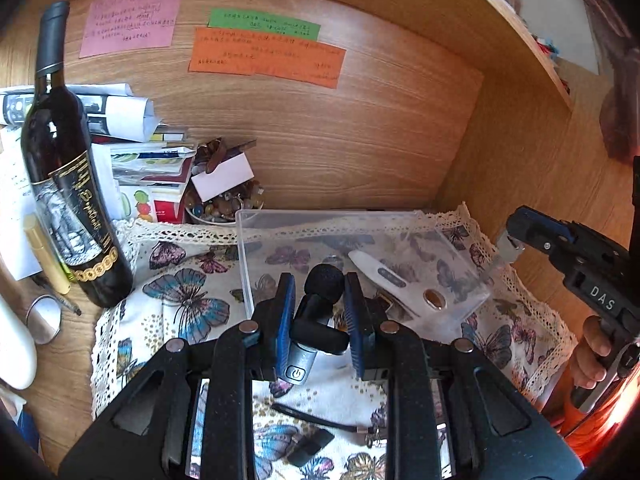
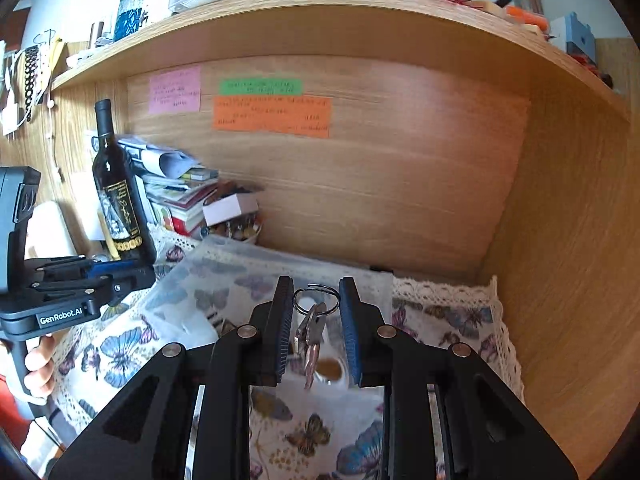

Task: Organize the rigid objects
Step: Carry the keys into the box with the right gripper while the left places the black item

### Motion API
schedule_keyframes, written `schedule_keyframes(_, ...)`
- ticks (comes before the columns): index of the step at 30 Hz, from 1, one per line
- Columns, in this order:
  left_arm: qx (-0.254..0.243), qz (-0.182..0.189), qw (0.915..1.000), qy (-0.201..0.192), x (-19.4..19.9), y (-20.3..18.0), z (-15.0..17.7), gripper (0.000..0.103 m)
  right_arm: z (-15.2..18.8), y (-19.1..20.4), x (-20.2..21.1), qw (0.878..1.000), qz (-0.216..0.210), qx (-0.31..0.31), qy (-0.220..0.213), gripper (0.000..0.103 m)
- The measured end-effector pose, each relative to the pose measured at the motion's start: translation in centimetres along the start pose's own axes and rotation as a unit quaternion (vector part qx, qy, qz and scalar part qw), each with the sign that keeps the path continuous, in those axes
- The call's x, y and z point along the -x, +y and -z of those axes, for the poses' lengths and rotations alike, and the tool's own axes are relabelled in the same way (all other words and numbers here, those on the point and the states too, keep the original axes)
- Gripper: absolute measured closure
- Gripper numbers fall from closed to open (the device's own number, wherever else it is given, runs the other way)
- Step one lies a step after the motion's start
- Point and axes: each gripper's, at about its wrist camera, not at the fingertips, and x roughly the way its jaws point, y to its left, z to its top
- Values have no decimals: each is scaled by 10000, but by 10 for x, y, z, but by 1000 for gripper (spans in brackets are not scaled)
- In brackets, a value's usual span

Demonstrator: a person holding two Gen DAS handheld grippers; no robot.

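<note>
done: white gadget in clear bin point(image 1: 256, 264), ahead of fingers | L gripper point(image 1: 320, 312) clamped on small mic point(image 1: 320, 300) | R gripper point(image 2: 316, 316) nearly shut, pinching key ring point(image 2: 316, 300), keys dangling btwn fingers over bin | left: drop both, strap below L fingers

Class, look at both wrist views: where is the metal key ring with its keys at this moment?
In the right wrist view, the metal key ring with keys hangs between the right gripper jaws, above the clear plastic tray on the butterfly-print cloth.
</note>
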Motion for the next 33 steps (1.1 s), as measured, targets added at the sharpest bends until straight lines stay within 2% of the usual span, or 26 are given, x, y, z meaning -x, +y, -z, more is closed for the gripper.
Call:
schedule_keyframes(10, -205, -269, 9992, 223, -42, -3, -6, 79, 3, 7, -46, 9982, -487, -55, 337, 82)
schedule_keyframes(18, -263, -410, 9976, 486, -69, -2, 1, 79, 16, 14, -86, 9914, -929, -112, 911, 82)
schedule_keyframes(23, -304, -424, 9973, 517, -72, -4, 4, 79, 26, 12, -105, 9889, -806, -135, 1241, 81)
schedule_keyframes(30, -417, -425, 9973, 440, -62, -12, 6, 61, 36, 8, -111, 9874, -563, -99, 1477, 80)
schedule_keyframes(33, -441, -393, 9976, 363, -52, -16, 5, 53, 34, 8, -103, 9888, -514, -71, 1402, 67)
